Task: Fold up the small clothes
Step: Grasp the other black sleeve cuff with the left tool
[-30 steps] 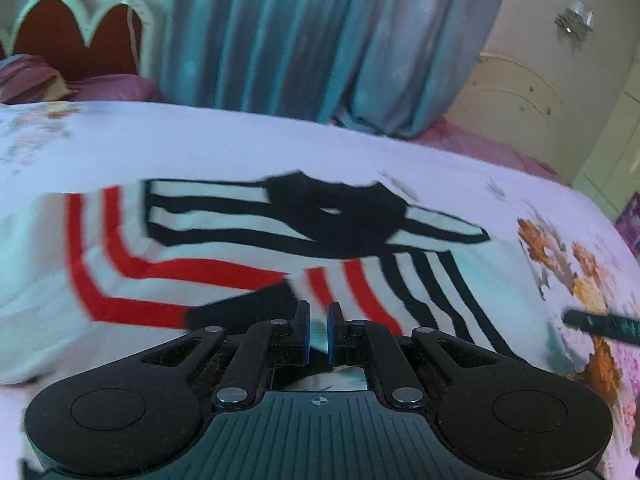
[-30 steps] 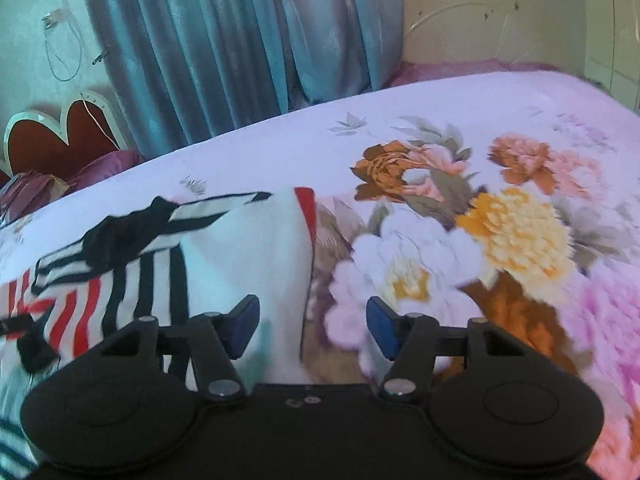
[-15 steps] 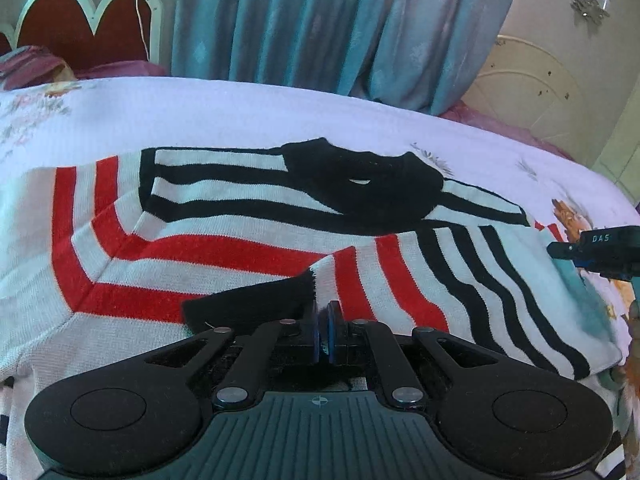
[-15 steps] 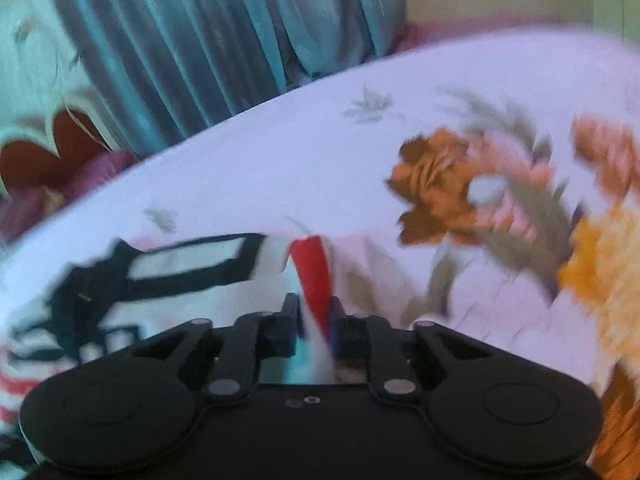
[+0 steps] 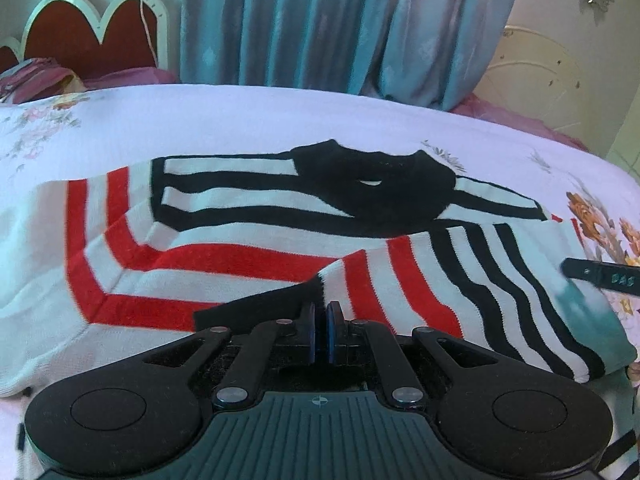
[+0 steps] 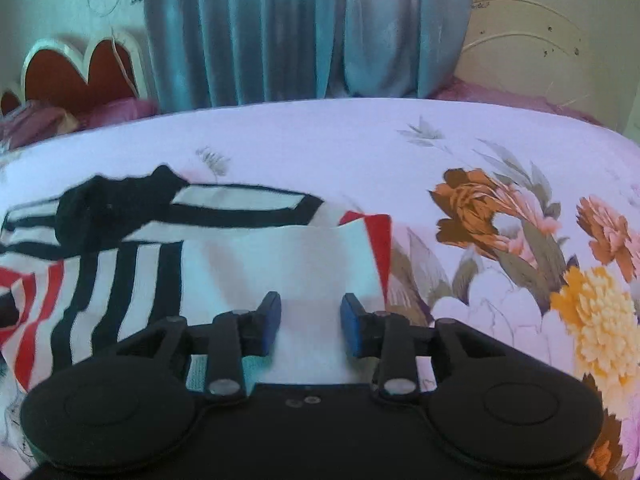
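Note:
A small sweater (image 5: 248, 256) with red, black and white stripes and a black collar (image 5: 376, 192) lies flat on the bed. One sleeve is folded across its front. My left gripper (image 5: 320, 320) is shut on that sleeve's black cuff (image 5: 256, 308), low over the sweater's near edge. In the right wrist view the same sweater (image 6: 120, 280) fills the left side. My right gripper (image 6: 310, 320) hovers over its white right part, jaws opening. White knit lies under the gap and the pads do not press it. One right-gripper finger (image 5: 600, 278) shows at the left view's right edge.
The flowered bedspread (image 6: 500, 152) stretches to the right of the sweater and beyond it. Teal curtains (image 5: 340, 20) hang behind the bed. A red scalloped headboard (image 5: 80, 36) and pink pillows (image 5: 36, 80) are at the back left, cream furniture (image 5: 540, 72) at the back right.
The right gripper closed on the sweater's red-edged right side, then opened again and now sits further left over the white knit. The left gripper stayed shut at the cuff.

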Available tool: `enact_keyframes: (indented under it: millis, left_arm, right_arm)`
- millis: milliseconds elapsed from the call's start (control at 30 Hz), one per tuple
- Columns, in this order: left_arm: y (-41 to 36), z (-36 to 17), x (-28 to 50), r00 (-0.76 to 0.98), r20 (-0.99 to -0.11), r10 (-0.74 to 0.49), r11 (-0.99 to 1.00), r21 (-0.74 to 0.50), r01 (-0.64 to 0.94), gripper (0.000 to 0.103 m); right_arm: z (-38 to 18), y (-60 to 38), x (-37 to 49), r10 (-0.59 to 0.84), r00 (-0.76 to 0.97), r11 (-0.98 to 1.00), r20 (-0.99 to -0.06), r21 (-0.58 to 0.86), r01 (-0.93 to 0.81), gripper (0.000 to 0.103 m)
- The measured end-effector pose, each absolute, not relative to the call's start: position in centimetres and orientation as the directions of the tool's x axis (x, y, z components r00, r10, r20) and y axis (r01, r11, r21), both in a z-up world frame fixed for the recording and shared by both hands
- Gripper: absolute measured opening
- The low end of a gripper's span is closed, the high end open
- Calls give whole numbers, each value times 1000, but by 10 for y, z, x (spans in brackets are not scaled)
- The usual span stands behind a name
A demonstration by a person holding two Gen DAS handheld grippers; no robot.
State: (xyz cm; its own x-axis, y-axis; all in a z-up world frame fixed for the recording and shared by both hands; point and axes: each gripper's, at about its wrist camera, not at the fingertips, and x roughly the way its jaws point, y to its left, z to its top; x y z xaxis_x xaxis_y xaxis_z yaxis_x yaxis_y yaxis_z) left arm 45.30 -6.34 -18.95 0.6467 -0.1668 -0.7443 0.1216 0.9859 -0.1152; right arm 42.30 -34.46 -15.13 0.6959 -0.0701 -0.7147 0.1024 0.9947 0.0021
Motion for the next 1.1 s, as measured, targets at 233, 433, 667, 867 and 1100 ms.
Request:
enact_keyframes:
  millis: [233, 433, 667, 867, 1100]
  left_arm:
    - [-56, -185, 440, 658, -745, -113, 994, -80, 79, 30]
    - [-37, -164, 415, 668, -737, -103, 994, -103, 41, 47]
    - [25, -149, 377, 677, -735, -28, 988, -122, -92, 58]
    - [104, -149, 356, 680, -732, 44, 965, -145, -218, 63]
    - [198, -166, 351, 659, -745, 103, 901, -210, -379, 63]
  right_arm:
    - [-149, -322, 392, -45, 681, 999, -731, -28, 36, 33]
    - [-134, -312, 373, 0, 705, 999, -709, 26, 26, 41]
    - [-119, -261, 361, 135, 722, 991, -679, 105, -86, 55]
    - [-114, -202, 356, 188, 719, 982, -670, 116, -149, 56]
    - [-117, -144, 367, 212, 702, 976, -680, 116, -183, 56]
